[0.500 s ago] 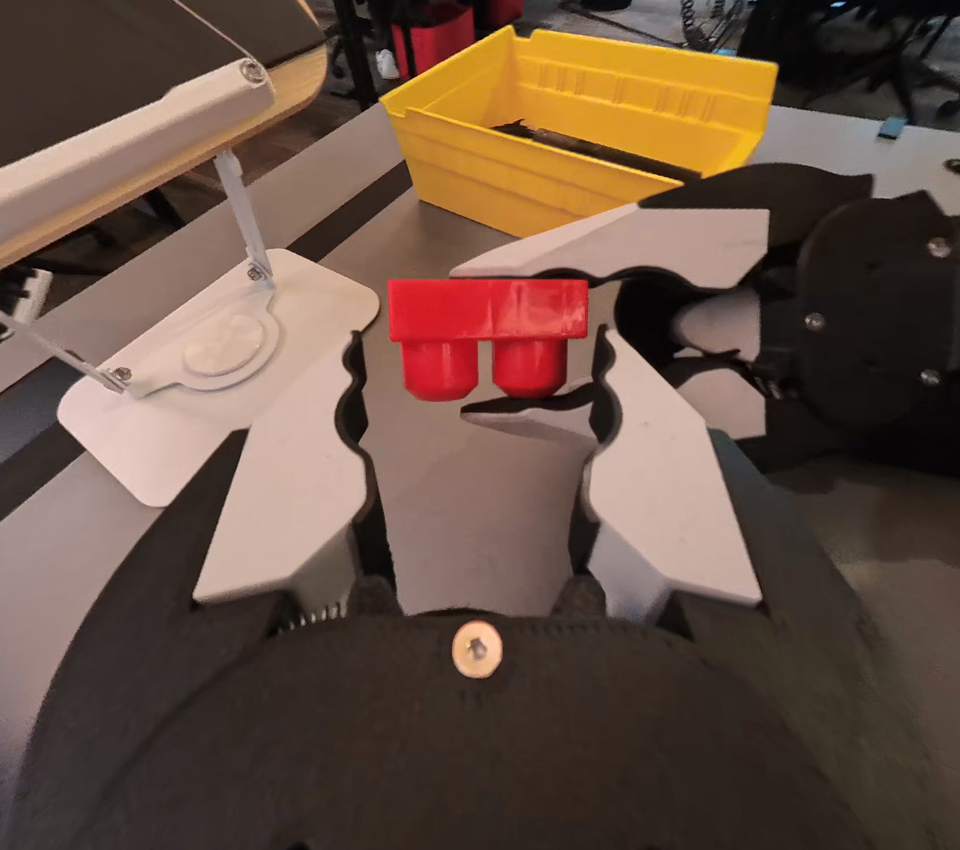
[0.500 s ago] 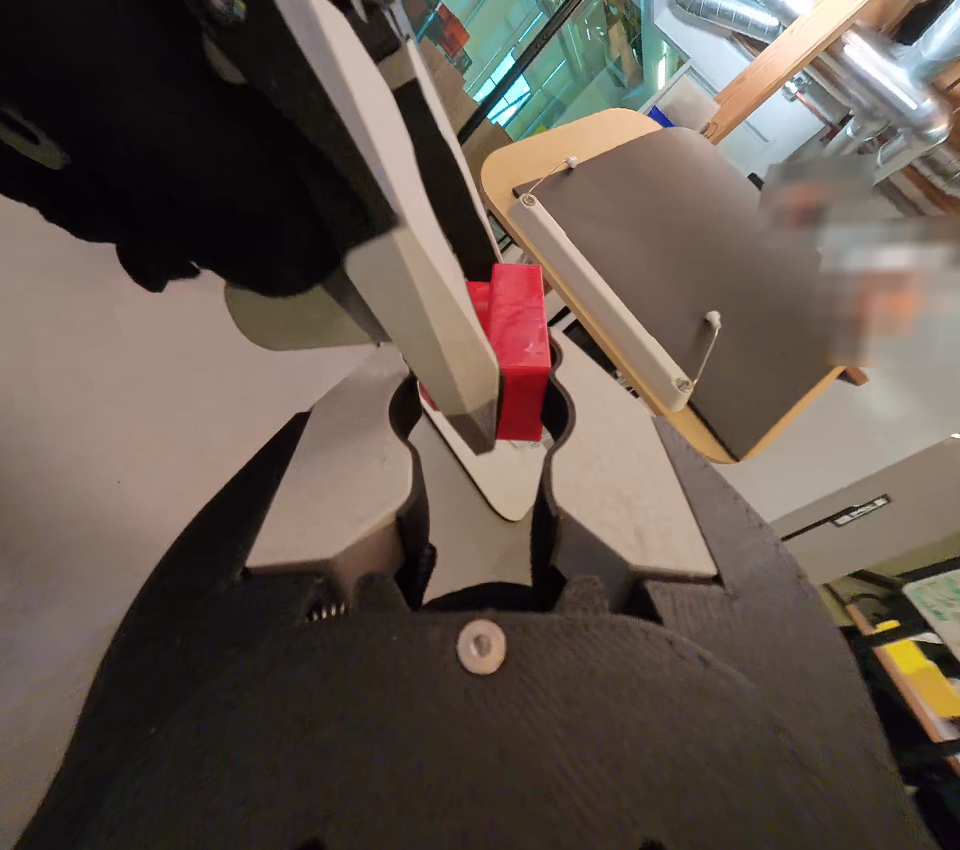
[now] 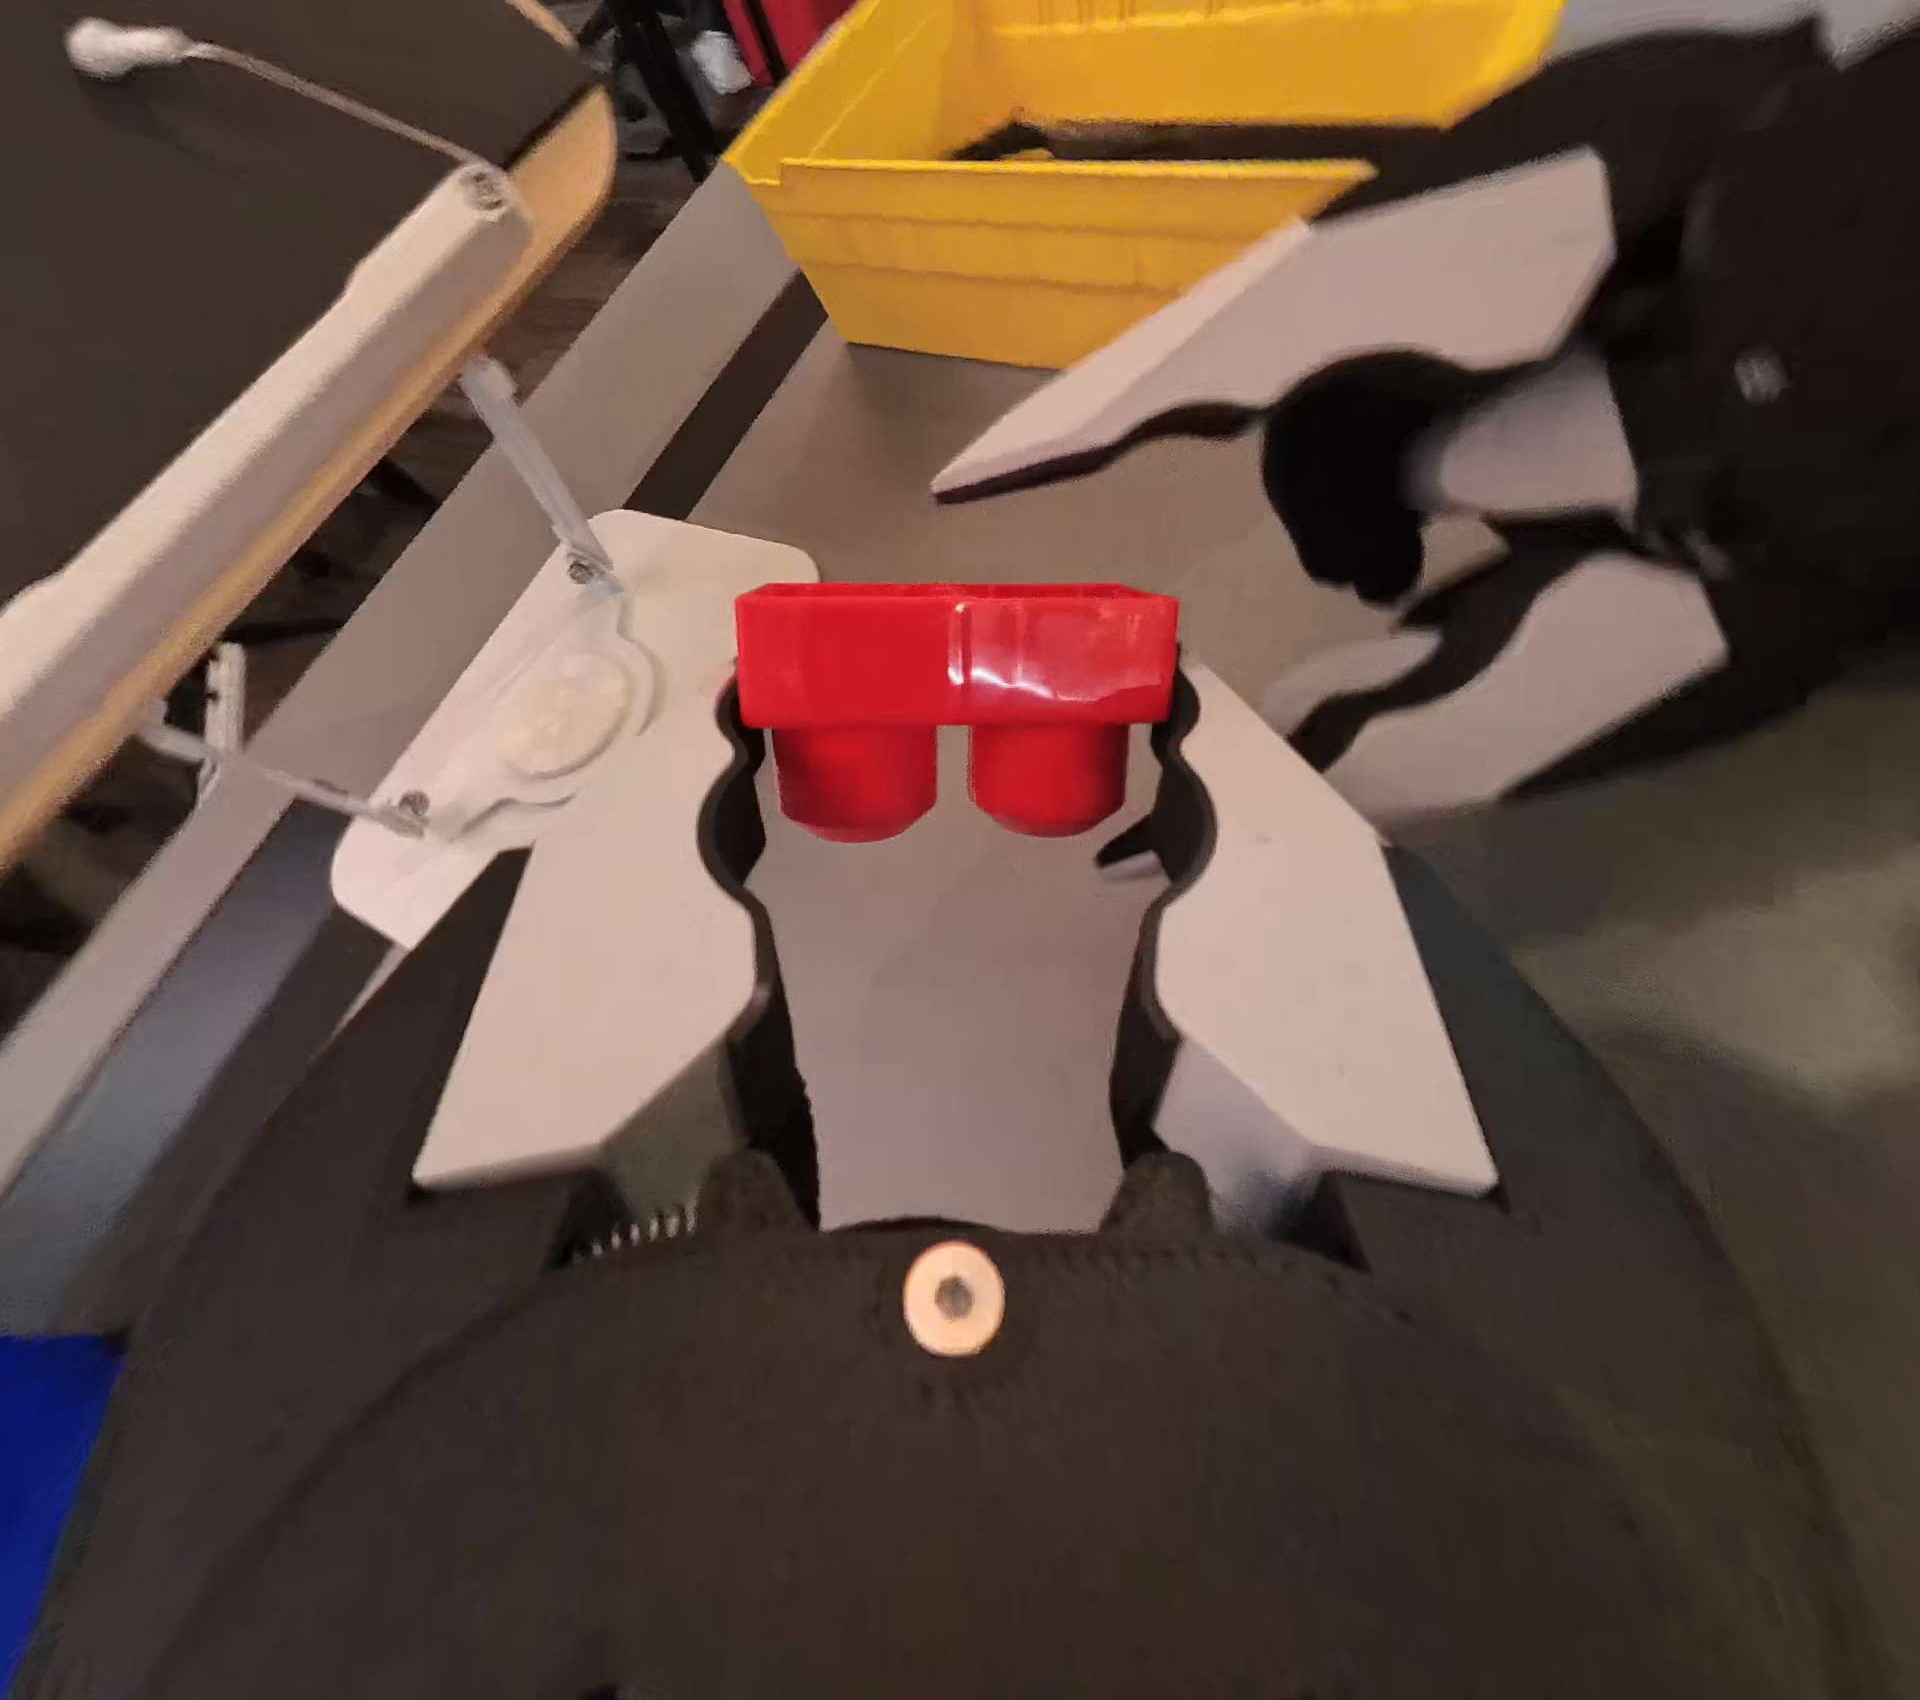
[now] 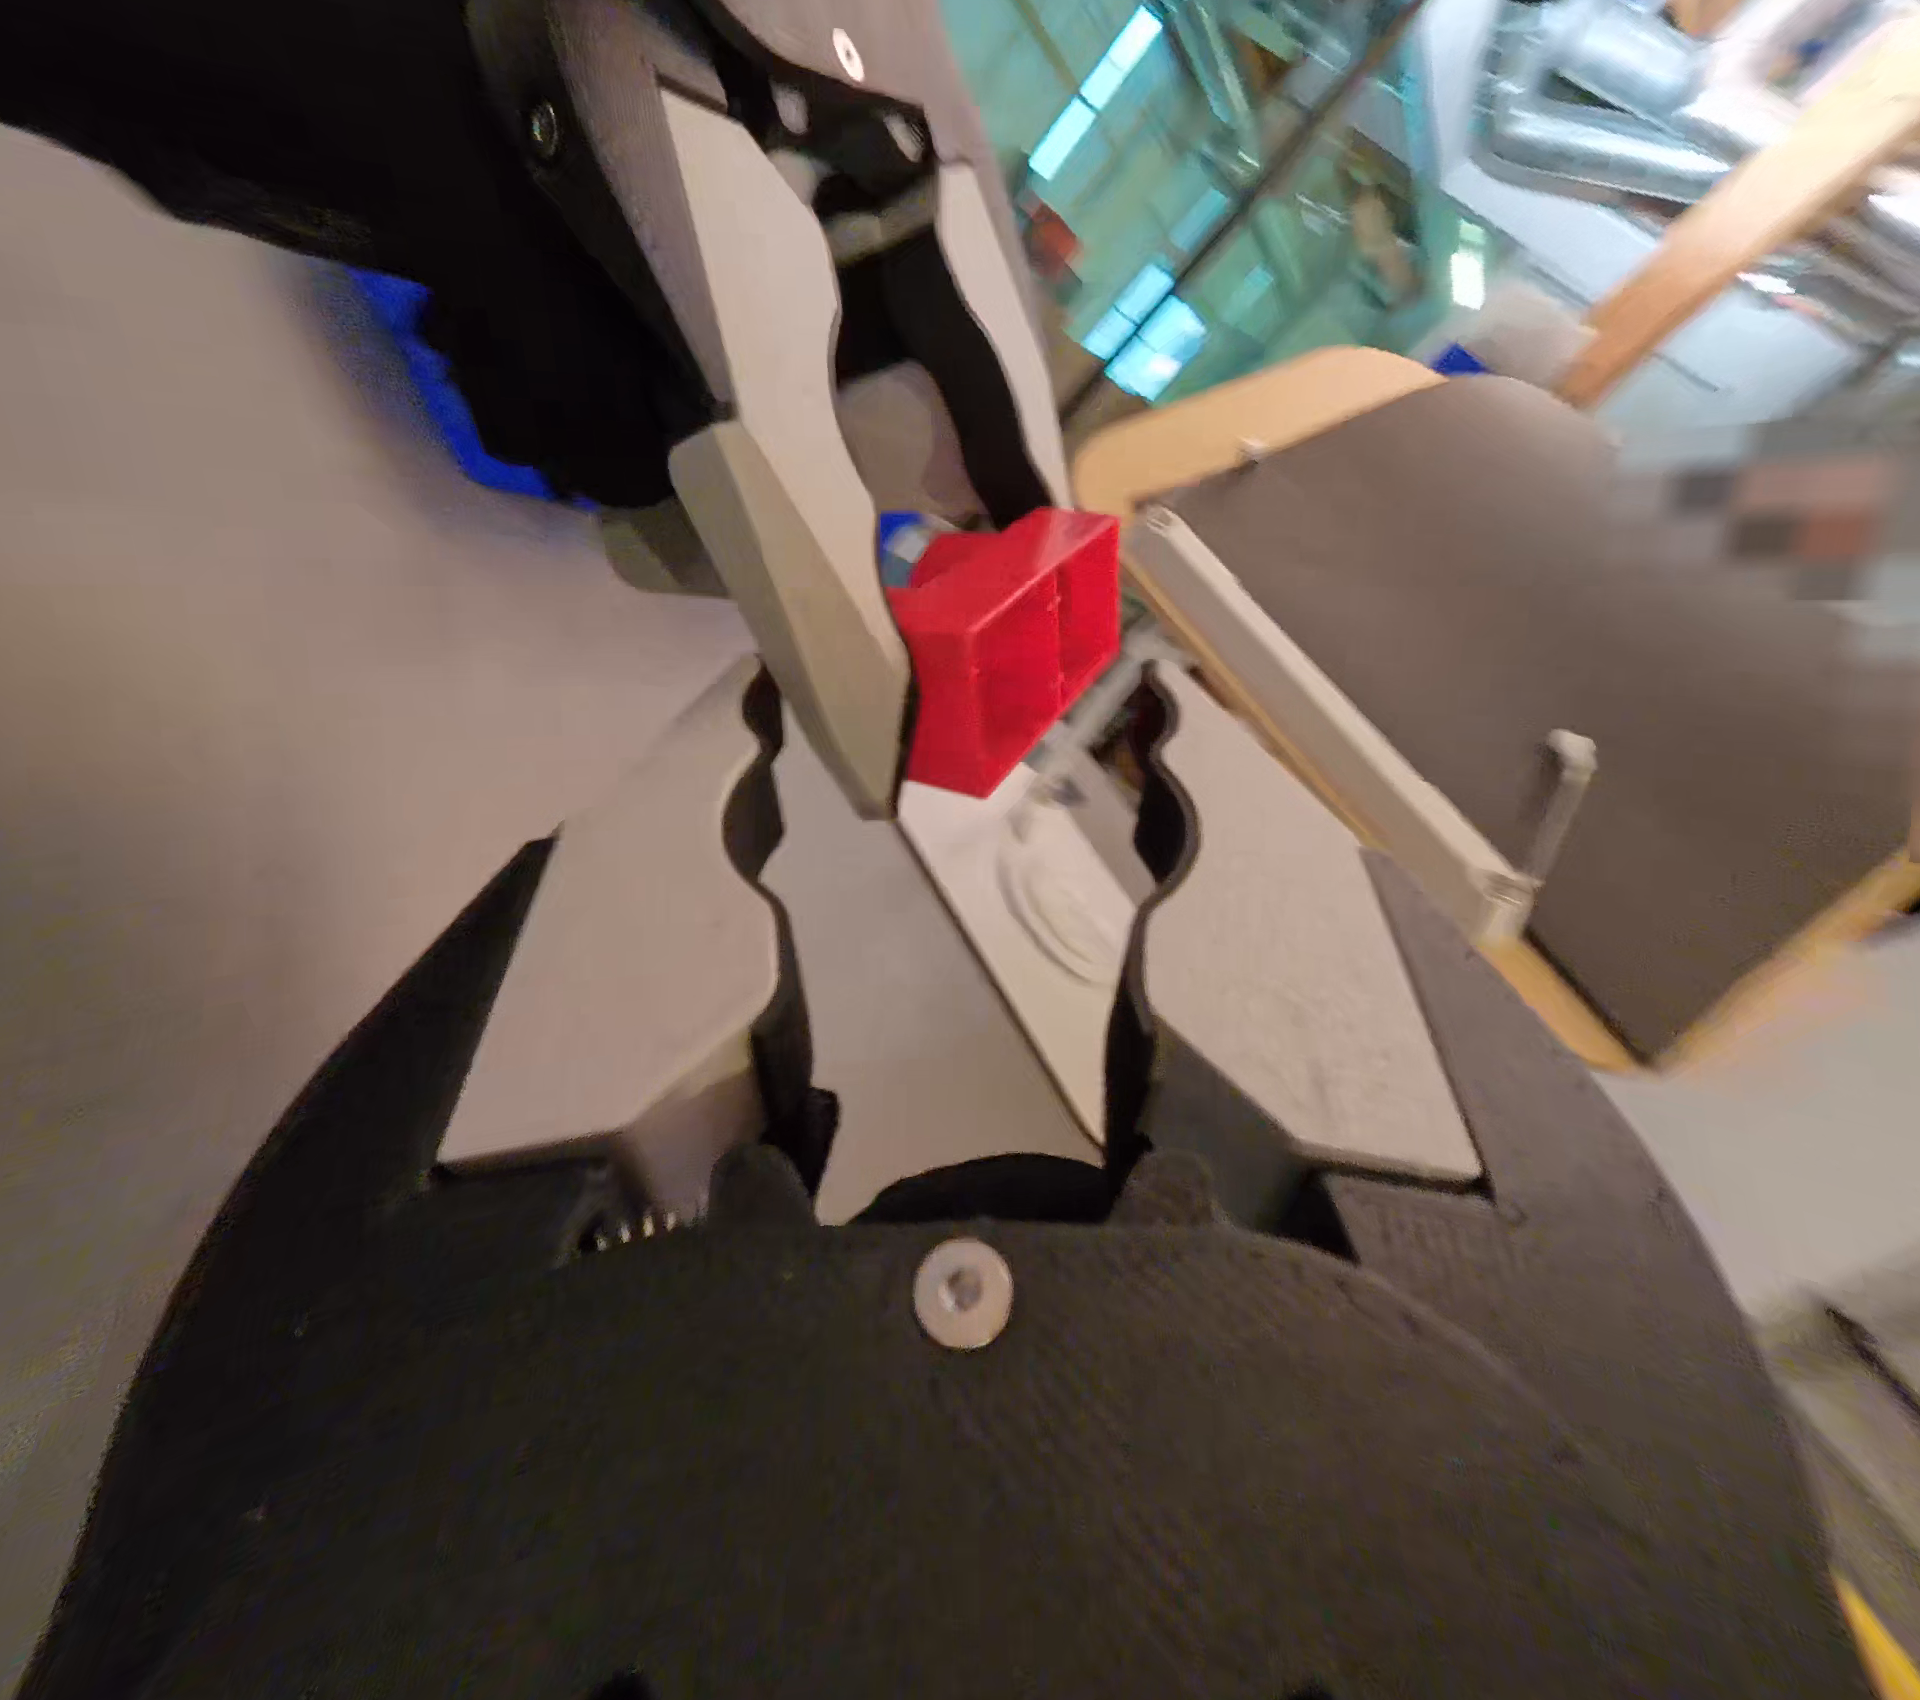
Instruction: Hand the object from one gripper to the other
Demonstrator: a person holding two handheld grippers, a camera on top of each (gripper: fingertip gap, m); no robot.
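Since half a second ago, our right gripper (image 3: 1101, 601) has let go of the red block (image 3: 956, 694) and drawn back with its jaws spread and empty, while our left gripper (image 3: 956, 746) has closed on the block's two ends and carries it alone, above the grey table (image 3: 1662, 975). We judge the handover all but done, the next move calling only for the right gripper to clear away without knocking the block. Beyond the block sits a yellow bin (image 3: 1039, 268); left of it, a tilted dark board (image 3: 208, 123).
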